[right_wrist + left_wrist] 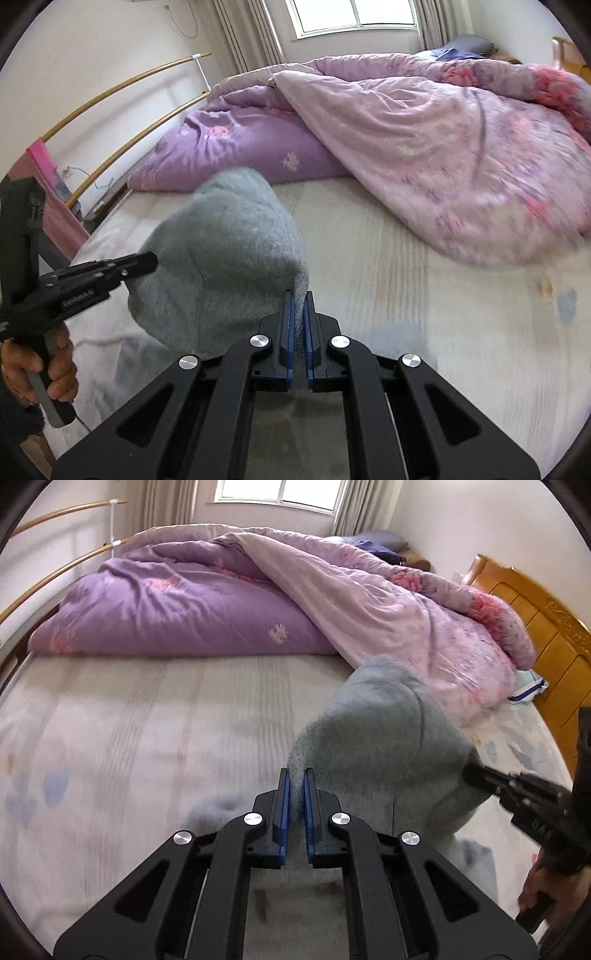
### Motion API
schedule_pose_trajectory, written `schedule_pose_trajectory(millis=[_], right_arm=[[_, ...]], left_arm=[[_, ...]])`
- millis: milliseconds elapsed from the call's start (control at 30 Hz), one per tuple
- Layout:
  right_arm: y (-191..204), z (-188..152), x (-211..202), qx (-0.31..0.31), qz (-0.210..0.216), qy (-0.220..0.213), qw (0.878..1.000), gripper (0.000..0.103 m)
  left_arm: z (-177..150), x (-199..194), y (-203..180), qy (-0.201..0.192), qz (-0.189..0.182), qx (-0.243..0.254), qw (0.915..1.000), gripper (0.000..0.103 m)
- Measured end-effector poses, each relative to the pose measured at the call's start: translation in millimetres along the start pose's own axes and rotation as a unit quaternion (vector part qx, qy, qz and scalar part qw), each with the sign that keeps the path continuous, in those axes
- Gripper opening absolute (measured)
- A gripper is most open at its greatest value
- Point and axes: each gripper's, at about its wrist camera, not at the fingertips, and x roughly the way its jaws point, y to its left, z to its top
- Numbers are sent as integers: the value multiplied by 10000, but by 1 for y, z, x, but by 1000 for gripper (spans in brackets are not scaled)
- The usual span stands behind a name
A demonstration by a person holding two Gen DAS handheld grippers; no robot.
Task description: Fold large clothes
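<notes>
A grey fleecy garment (pixel 384 738) is held up above the bed between both grippers and billows forward. My left gripper (pixel 296 775) is shut on one edge of it. My right gripper (pixel 300 297) is shut on the other edge of the garment (pixel 221 254), with cloth showing between its blue pads. The right gripper also shows at the right of the left wrist view (pixel 476 775), and the left gripper at the left of the right wrist view (pixel 147 264). The garment's lower part hangs out of sight below the fingers.
The pale bed sheet (pixel 147 731) lies under the garment. A heaped purple and pink duvet (pixel 258 602) covers the far half of the bed. A wooden headboard (pixel 535 635) stands at the right, curved wooden rails (pixel 122 96) at the left.
</notes>
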Motion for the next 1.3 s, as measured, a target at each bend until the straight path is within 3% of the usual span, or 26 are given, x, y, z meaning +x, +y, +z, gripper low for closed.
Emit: schedule_pose_trajectory(millis=[100, 267, 400, 500, 533, 567, 600, 633, 667, 700, 833, 933, 1000, 1033, 1100, 1200, 1300], right_arm=[[13, -45, -19, 153, -17, 143, 9998, 4], [20, -123, -27, 578, -102, 747, 9955, 7], [16, -145, -40, 1202, -160, 979, 9878, 9], [13, -138, -61, 1549, -161, 876, 9839, 11], [13, -133, -70, 1685, -140, 815, 9822, 13], [13, -126, -77, 1868, -31, 724, 9797, 15], [13, -121, -82, 1990, 19, 616, 9781, 23], [14, -114, -87, 2115, 55, 492, 9761, 37], [13, -101, -87, 2258, 106, 372, 9734, 49], [14, -91, -83, 2337, 155, 310, 9717, 63], [15, -55, -60, 2569, 459, 119, 9653, 63], [15, -37, -30, 2687, 691, 279, 9603, 63], [13, -39, -5, 2883, 873, 635, 9514, 51], [13, -42, 0, 2879, 1004, 702, 9498, 26], [19, -46, 0, 2695, 1003, 830, 9541, 10], [33, -66, -8, 2379, 753, 1058, 9626, 8], [39, -106, -21, 2626, 786, 1203, 9542, 7]], left_arm=[[-45, -27, -6, 126, 1, -18, 9999, 7], [-120, -42, -3, 639, -32, -349, 9973, 10], [-143, -60, 4, 889, -257, -842, 9921, 11], [-141, -84, 12, 757, -388, -1178, 9894, 29], [-140, -89, 13, 729, -410, -1251, 9886, 47], [-135, -95, 13, 651, -419, -1356, 9877, 55], [-128, -99, 13, 549, -447, -1430, 9872, 55], [-119, -102, 10, 433, -519, -1482, 9866, 57], [-110, -99, 8, 434, -533, -1501, 9863, 67], [-103, -96, 5, 445, -570, -1527, 9856, 70], [-66, -65, -13, 723, -676, -1770, 9792, 73], [-53, -49, -29, 693, -435, -1425, 9864, 75], [-53, -35, -34, 949, -198, -1200, 9880, 73], [-56, -33, -33, 1061, -135, -1172, 9873, 73], [-69, -34, -28, 1200, -128, -1136, 9862, 73], [-93, -44, -14, 1278, -109, -1378, 9821, 74], [-118, -52, 2, 1502, -87, -1672, 9744, 74]])
